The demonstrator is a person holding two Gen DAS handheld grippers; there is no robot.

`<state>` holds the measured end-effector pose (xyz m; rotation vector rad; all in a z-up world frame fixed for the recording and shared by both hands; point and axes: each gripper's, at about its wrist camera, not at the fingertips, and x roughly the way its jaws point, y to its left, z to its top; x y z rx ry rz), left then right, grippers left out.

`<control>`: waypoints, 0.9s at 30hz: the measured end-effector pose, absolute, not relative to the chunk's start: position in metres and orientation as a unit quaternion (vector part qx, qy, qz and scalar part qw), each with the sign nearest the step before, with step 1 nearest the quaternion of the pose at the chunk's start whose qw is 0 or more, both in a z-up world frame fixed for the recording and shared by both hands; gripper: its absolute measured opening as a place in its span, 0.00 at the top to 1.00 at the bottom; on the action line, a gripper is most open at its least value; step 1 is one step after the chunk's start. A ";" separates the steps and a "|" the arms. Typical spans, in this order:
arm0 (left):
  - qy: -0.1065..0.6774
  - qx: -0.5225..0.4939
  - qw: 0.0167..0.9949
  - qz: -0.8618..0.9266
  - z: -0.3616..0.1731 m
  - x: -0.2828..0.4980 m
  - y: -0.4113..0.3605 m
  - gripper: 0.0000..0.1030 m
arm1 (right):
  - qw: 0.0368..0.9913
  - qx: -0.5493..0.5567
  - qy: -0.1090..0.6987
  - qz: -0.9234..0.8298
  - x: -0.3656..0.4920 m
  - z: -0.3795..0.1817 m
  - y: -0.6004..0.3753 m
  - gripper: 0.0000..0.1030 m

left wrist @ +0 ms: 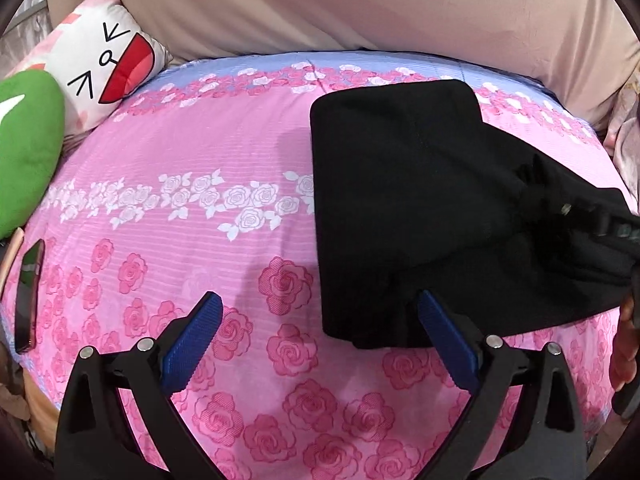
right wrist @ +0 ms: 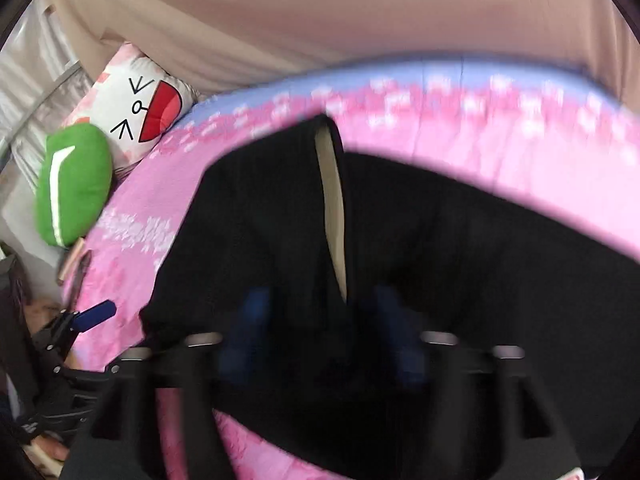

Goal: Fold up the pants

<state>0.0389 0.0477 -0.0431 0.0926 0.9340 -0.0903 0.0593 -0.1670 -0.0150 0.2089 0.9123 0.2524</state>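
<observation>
Left wrist view shows your left gripper (left wrist: 318, 334) nearest, its 2 blue-padded fingers (left wrist: 192, 344) spread wide with nothing between them, hanging over the pink rose-print bedsheet (left wrist: 200, 152). The right-side pad sits at the near edge of the black pants (left wrist: 400, 200), though you cannot tell if it touches the cloth. The pants lie folded on the right half of the bed, with one part draped toward the right edge, where your right gripper (left wrist: 600, 220) reaches in among the cloth. Left of the pants, a dark phone (left wrist: 30, 296) lies at the bed's edge. Farther back sit a green cushion (left wrist: 28, 152) and a white cartoon-face pillow (left wrist: 108, 64), with beige fabric (left wrist: 360, 4) behind.

Right wrist view is blurred: your right gripper's fingers (right wrist: 248, 328) stand apart over the pants, gripping nothing.
</observation>
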 end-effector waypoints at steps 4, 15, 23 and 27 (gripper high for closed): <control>0.445 0.045 0.893 -0.048 -0.041 0.036 0.047 0.07 | 0.870 0.087 0.464 0.138 0.087 -0.028 -0.156 0.21; 0.449 0.009 0.893 -0.036 -0.030 0.040 0.065 0.07 | 0.876 0.162 0.402 0.210 0.082 0.018 -0.139 0.84; 0.437 -0.017 0.891 -0.120 -0.007 0.024 0.042 0.04 | 0.944 0.144 0.276 0.111 -0.019 0.114 -0.246 0.84; 0.446 0.003 0.884 -0.139 -0.013 0.025 0.012 0.04 | 0.935 0.188 0.299 -0.006 -0.068 0.074 -0.331 0.84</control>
